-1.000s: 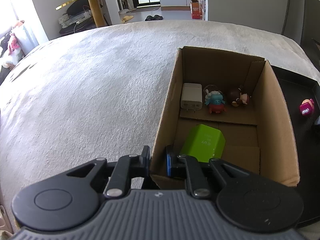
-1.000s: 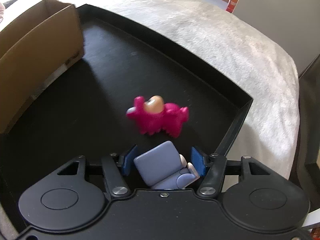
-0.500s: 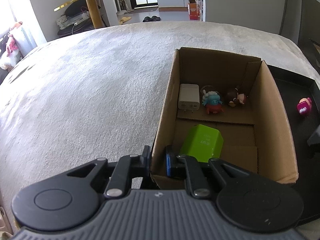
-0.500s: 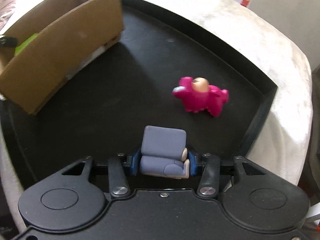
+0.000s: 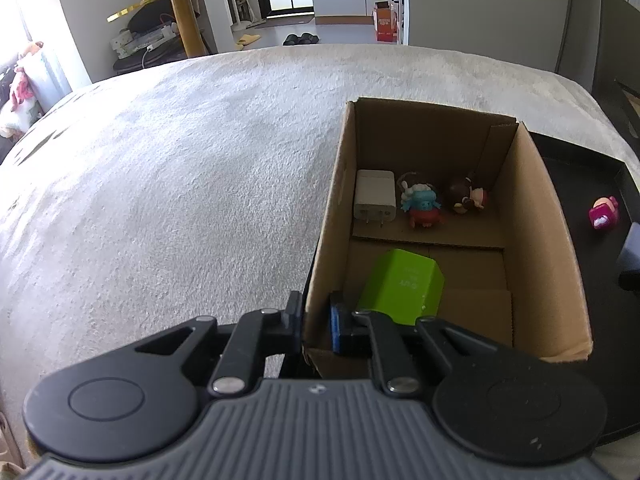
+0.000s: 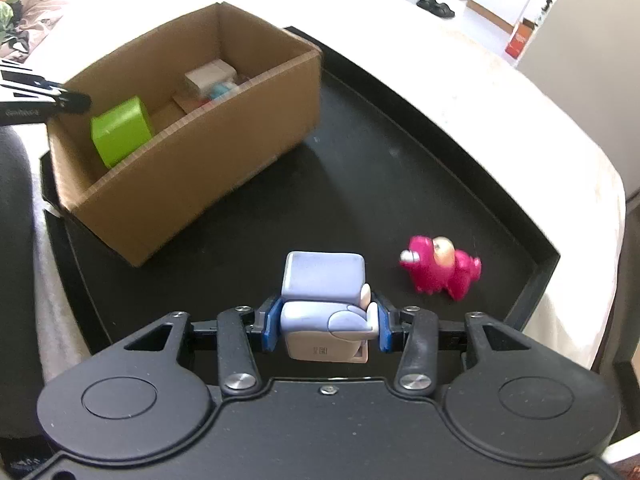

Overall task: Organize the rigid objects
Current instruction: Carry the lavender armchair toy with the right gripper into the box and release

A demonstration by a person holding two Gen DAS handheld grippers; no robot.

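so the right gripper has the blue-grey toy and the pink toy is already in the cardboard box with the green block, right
Not quite. The right gripper does hold the blue-grey toy, and the green block is in the cardboard box, but the pink toy stands outside it on the black tray, as the right wrist view shows.

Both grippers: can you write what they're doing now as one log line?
left gripper: clamps cardboard box wall | right gripper: holds blue-grey toy armchair above black tray | pink toy: on tray

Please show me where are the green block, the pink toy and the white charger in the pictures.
green block (image 5: pixel 404 284): left wrist view, on its top face.
pink toy (image 6: pixel 442 270): right wrist view, on its body.
white charger (image 5: pixel 375 194): left wrist view, on its flat front face.
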